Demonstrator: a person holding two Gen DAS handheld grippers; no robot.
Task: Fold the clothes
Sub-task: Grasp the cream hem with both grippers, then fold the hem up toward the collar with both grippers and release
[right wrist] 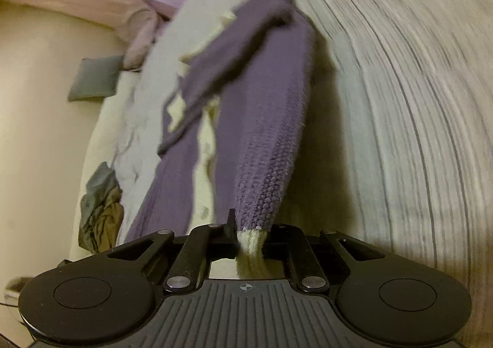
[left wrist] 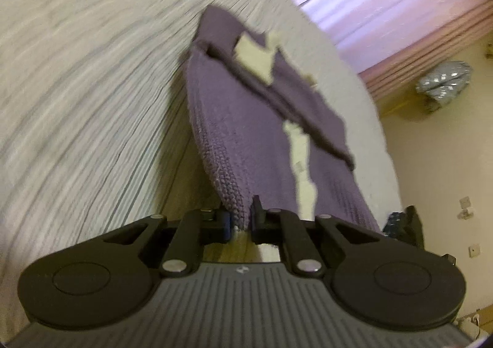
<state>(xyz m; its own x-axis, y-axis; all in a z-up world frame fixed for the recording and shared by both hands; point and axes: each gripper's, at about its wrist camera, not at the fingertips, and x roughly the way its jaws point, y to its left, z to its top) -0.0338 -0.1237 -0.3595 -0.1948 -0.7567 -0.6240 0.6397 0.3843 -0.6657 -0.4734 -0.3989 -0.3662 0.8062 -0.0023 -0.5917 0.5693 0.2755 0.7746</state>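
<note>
Above the bed (left wrist: 77, 76) | you clamp left gripper (left wrist: 240, 221) and right gripper (right wrist: 251, 232) on the purple knit sweater (left wrist: 246, 132), hanging toward 12 o'clock | folding unfinished.

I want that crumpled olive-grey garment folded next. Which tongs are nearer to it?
Right. The right tongs, shut on the purple sweater, have the olive-grey garment close on their left. The left tongs, also gripping the sweater, don't see it.
</note>
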